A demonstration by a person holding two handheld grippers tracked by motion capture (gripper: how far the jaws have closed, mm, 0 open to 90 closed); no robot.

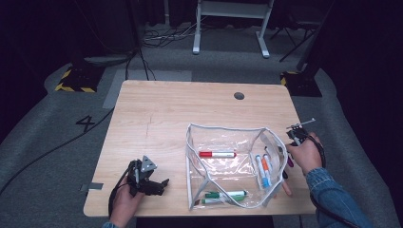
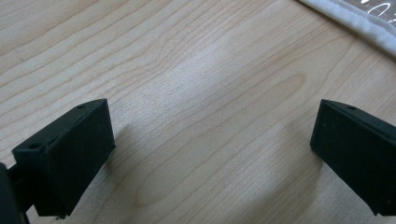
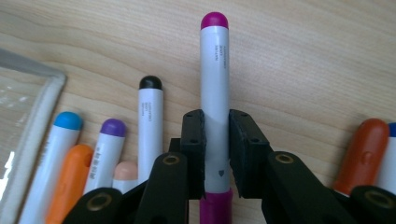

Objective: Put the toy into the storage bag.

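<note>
Near the right edge of the table, the right gripper had its two black jaws clamped on the barrel of a magenta-capped marker, the cap pointing away from the gripper over bare wood. Just beside it on one side lay a black-capped marker, a purple-capped marker, an orange marker, a blue-capped marker and a peach-capped one, close together and crowding the grip; a red-brown marker lay on the other side. A clear zip pouch with white edging stood open at the table's middle front, holding a red marker and green markers. By the front left corner, the left gripper rested low over bare wood, jaws spread wide with nothing between them, the pouch's edging near.
</note>
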